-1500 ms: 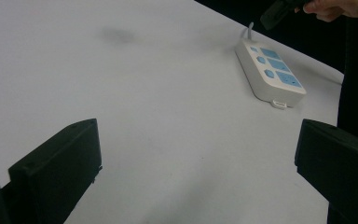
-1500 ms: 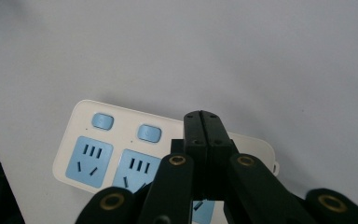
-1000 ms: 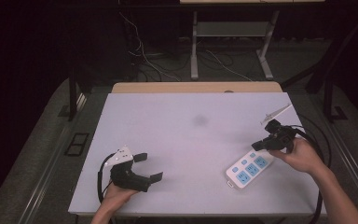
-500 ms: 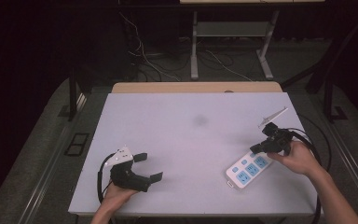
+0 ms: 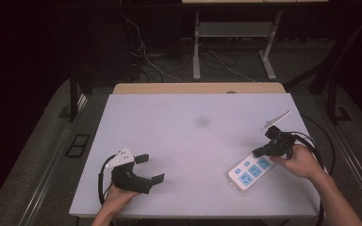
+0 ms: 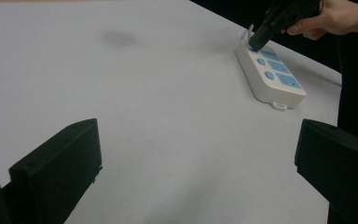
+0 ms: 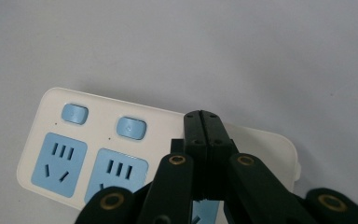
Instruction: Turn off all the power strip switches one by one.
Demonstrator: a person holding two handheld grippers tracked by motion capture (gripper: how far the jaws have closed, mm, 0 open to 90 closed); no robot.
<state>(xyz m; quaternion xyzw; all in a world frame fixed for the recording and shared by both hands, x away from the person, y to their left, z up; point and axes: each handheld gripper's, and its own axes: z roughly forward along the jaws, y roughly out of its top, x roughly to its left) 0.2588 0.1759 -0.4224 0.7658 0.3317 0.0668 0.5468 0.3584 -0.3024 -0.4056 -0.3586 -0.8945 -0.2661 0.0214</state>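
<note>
A white power strip [image 5: 249, 171] with blue sockets and blue buttons lies at the table's right side, also seen in the left gripper view [image 6: 271, 74] and close up in the right gripper view [image 7: 98, 140]. My right gripper [image 5: 258, 152] is shut, its jaws pressed together with nothing between them. Its tip [image 7: 203, 117] points down at the strip's far end, in line with the row of buttons [image 6: 256, 45]; whether it touches I cannot tell. My left gripper [image 5: 151, 168] rests at the front left of the table, jaws wide open [image 6: 196, 168] and empty, facing the strip.
The white table [image 5: 188, 141] has a faint dark smudge [image 5: 201, 121] near its middle and a wooden strip along the back edge. The right gripper's cable [image 5: 313, 146] loops by the right edge. A metal stand and loose cables are on the floor behind.
The right gripper has shifted slightly, its tip coming down at the strip's far end. The left gripper has stayed where it was.
</note>
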